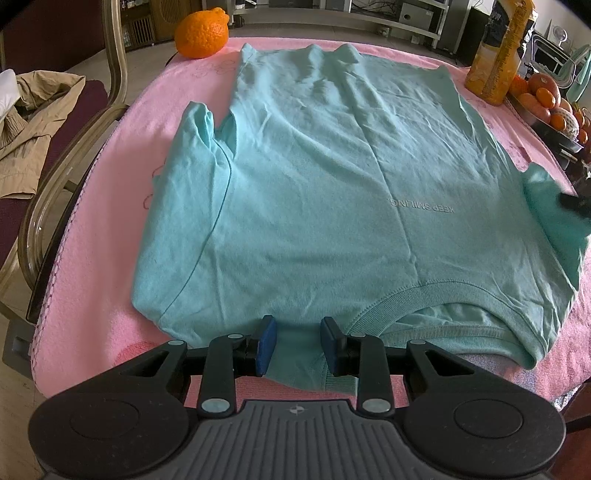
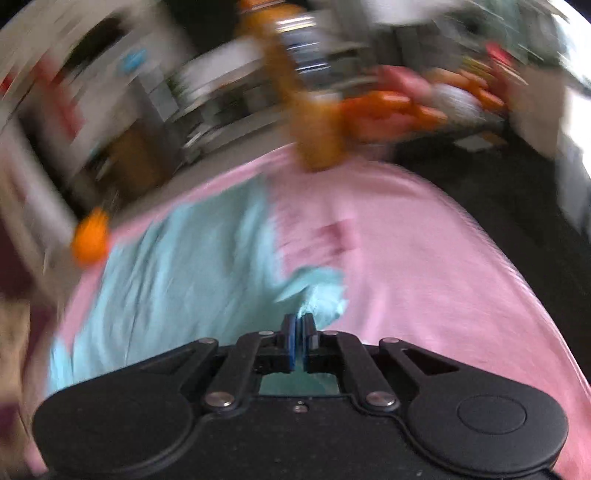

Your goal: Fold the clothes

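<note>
Up close, the left gripper (image 1: 298, 345) hovers at the near shoulder of a pale turquoise T-shirt (image 1: 314, 177), its blue pads (image 1: 266, 345) parted with a tongue of fabric lying between them; they do not appear to press on it. The right gripper (image 2: 300, 341) is clamped tight on the shirt's right sleeve (image 2: 321, 295), cloth showing both ahead of and beneath its closed jaws; that view is smeared with motion blur. The shirt lies flat, front up, collar (image 1: 436, 295) nearest the left camera and hem farthest, on a pink towel (image 1: 92, 258) that covers the table. By the look of things the sleeve fold is the step in hand: done well, the right sleeve is carried inward over the chest in a low arc so the body stays flat, while the left side keeps the shoulder from sliding. Small grey lettering on the chest reads "KEEP SMILING" (image 1: 421, 205), upside down from here. Farther off sit an orange (image 1: 201, 31) at the towel's far left edge, a yellow packet (image 1: 498, 51) whose print is too small to read, and a tray of fruit (image 1: 550, 103) on the right
</note>
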### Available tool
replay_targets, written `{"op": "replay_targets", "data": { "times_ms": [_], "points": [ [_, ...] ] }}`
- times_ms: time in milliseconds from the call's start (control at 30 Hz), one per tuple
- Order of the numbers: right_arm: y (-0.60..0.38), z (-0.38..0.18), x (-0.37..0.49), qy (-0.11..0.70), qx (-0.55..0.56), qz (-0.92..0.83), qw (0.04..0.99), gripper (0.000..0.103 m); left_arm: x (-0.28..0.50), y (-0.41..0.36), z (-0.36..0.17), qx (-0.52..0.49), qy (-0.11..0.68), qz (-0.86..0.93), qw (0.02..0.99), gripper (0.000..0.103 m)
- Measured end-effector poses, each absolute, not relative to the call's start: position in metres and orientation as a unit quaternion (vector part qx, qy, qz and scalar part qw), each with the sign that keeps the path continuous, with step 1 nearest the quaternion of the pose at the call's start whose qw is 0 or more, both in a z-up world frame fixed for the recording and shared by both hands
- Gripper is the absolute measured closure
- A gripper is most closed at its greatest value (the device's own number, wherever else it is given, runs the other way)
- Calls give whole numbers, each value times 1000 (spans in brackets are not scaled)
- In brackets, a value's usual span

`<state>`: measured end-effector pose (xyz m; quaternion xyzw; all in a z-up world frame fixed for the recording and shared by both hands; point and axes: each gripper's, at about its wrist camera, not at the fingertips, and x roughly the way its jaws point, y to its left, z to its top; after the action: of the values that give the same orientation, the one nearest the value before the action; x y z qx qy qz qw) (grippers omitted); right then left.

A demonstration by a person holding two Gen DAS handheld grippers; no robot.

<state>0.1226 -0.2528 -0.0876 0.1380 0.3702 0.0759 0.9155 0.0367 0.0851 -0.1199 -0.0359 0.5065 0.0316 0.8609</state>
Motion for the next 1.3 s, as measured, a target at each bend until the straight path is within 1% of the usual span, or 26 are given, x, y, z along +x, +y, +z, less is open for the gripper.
{"op": "replay_targets", "data": {
  "times_ms": [67,167,233,367,433,533,600,667,767,867,1000,1033,1067,1200,1300],
  "points": [
    [-219,-96,119,395,58,125,908,97,37,84,-120,-34,507,32,861,73],
    [-196,-107,112,431,-7,167,886,74,37,85,-120,-35,506,31,861,73],
    [-206,-103,101,425,9,172,889,72,37,85,-119,-37,507,30,861,73],
    [-257,-83,88,396,107,156,899,68,37,87,-120,-40,506,30,861,73],
    [-289,-78,82,375,162,111,906,68,37,86,-120,-39,505,30,861,73],
    [-324,-83,81,376,222,55,898,69,37,86,-120,-39,505,30,862,73],
    [-323,-87,81,386,224,68,893,71,36,86,-120,-39,505,30,862,73],
    [-309,-89,80,393,203,105,891,71,37,86,-120,-39,505,30,862,73],
    [-275,-89,80,399,136,148,894,71,37,87,-120,-39,504,30,862,73],
    [-251,-93,81,416,86,151,893,71,37,88,-120,-39,504,29,862,73],
    [-248,-102,80,431,94,151,885,72,36,88,-121,-39,503,29,863,73],
    [-248,-103,80,430,95,152,885,73,36,88,-121,-39,503,29,863,72],
    [-248,-102,77,425,93,149,888,76,36,88,-121,-40,503,29,863,72],
    [-243,-90,65,384,68,142,910,76,37,87,-120,-40,504,29,863,72],
    [-242,-90,67,386,73,162,905,76,37,86,-120,-37,503,31,863,72]
  ]
}}
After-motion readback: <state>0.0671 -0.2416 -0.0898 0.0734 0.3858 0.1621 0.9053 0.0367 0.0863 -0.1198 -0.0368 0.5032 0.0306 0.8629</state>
